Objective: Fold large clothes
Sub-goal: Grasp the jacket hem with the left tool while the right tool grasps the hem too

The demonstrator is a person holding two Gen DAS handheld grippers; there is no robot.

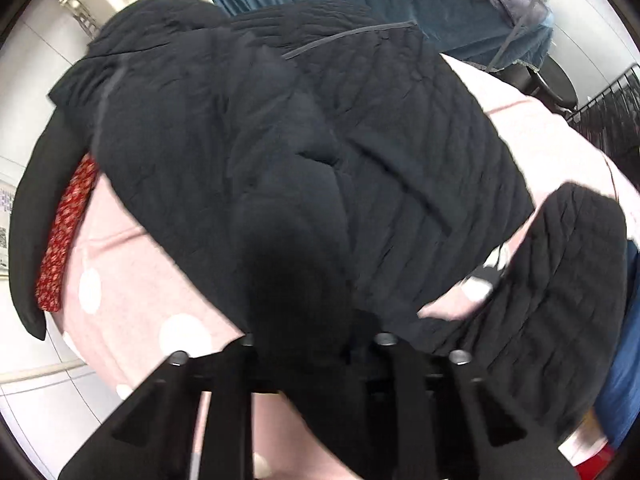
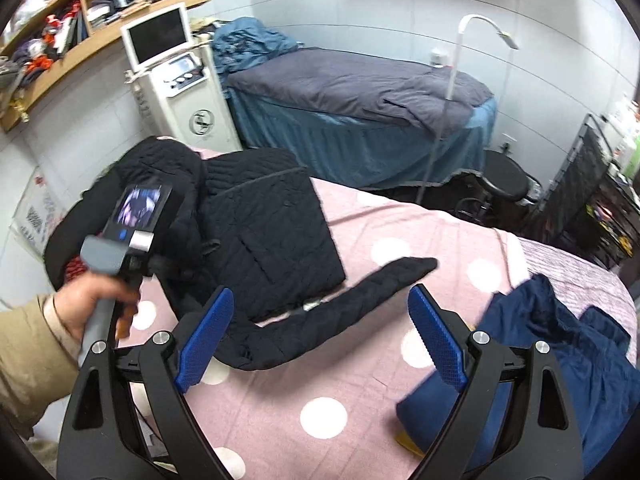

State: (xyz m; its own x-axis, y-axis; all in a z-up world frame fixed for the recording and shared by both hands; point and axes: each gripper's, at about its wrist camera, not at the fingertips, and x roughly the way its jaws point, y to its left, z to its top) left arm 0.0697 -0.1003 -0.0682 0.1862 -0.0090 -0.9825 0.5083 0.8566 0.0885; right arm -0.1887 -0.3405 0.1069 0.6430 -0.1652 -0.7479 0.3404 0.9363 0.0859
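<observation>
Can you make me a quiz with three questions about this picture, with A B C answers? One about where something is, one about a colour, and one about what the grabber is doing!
1. Where does the blue garment lie?
A. on the pink bed cover, to the right of the black jacket
B. on the wooden shelf
C. on the round stool

2. What colour are the spots on the bed cover?
A. yellow
B. white
C. green

3. How is the right gripper?
A. shut on the jacket
B. shut on the blue garment
C. open, holding nothing

Answers:
1. A, it is bunched on the cover, right of the black jacket.
2. B, pale white dots sit all over the pink cloth.
3. C, its blue pads stand wide apart with only the sleeve lying beyond them.
</observation>
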